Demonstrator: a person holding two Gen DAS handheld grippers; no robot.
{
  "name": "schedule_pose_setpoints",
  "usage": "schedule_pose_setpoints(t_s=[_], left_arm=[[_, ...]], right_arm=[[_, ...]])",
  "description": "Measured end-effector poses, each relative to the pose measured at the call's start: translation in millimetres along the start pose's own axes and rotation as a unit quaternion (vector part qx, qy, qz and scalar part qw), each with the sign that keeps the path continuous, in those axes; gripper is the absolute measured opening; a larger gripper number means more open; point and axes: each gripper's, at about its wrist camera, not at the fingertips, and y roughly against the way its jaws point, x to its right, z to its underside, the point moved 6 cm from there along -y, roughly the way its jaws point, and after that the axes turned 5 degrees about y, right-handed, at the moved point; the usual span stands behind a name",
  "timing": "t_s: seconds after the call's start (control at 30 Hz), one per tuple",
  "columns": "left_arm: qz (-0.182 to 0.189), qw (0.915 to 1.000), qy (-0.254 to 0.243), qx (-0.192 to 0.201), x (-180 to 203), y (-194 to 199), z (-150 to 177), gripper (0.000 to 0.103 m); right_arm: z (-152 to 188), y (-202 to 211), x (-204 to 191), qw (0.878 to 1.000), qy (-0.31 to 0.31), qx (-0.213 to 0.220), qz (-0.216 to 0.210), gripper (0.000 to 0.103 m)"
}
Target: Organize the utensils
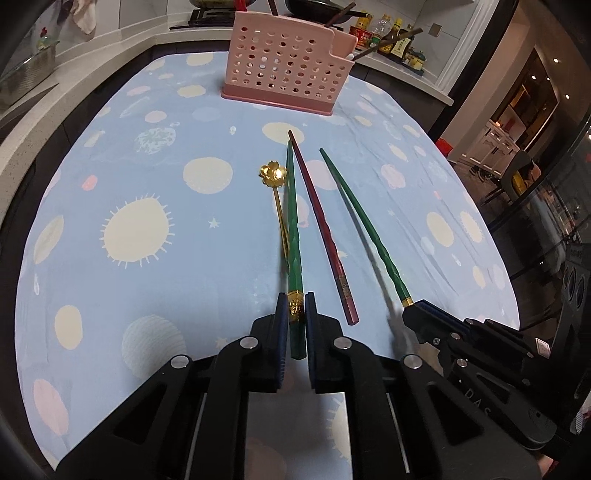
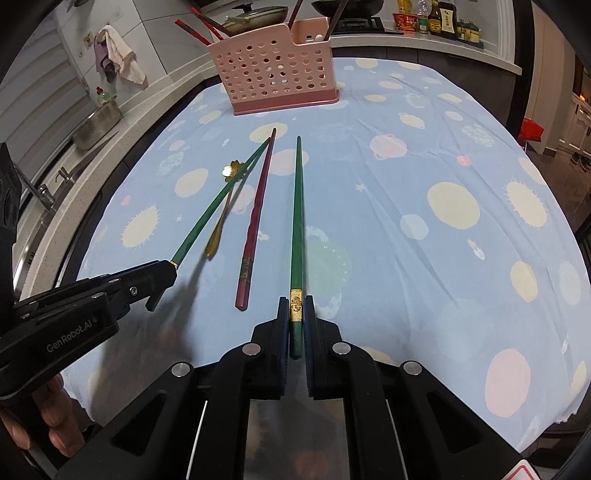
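In the left wrist view my left gripper is shut on the gold-banded thick end of a green chopstick, whose tip points toward the pink perforated utensil holder. My right gripper is shut the same way on a second green chopstick. Both chopsticks look lifted off the cloth at the held end. Between them a dark red chopstick lies flat. A gold flower-bowl spoon lies just left of the left chopstick. The holder has several chopsticks standing in it.
A blue planet-print tablecloth covers the table. A white counter curves round the far side with sauce bottles, pans on a stove and a metal basket near a tap. A person's hand holds the left gripper's handle.
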Motion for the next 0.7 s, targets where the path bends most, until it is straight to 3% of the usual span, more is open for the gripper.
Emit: schedule_pose_setpoints(t_s=[0.27, 0.43, 0.47, 0.7], left_arm=[[0.014, 0.9987, 0.011, 0.047, 2.2, 39.2, -26.9, 0.007], [0.023, 0.9964, 0.015, 0.080, 5.0, 63.8, -48.8, 0.007], [0.027, 0.9958, 0.016, 0.086, 4.5, 68.0, -53.0, 0.000], [0.031, 0.9905, 0.016, 0.133, 5.4, 96.7, -90.0, 0.000]], right_arm=[[-26.7, 37.3, 0.7, 0.999, -0.012, 0.052, -0.008, 0.007], [-54.2, 63.8, 5.2, 0.995, -0.020, 0.094, -0.008, 0.007], [-60.7, 69.5, 6.1, 0.994, -0.021, 0.103, -0.008, 0.007], [-101.2, 94.8, 11.2, 0.988, -0.026, 0.149, -0.007, 0.007]])
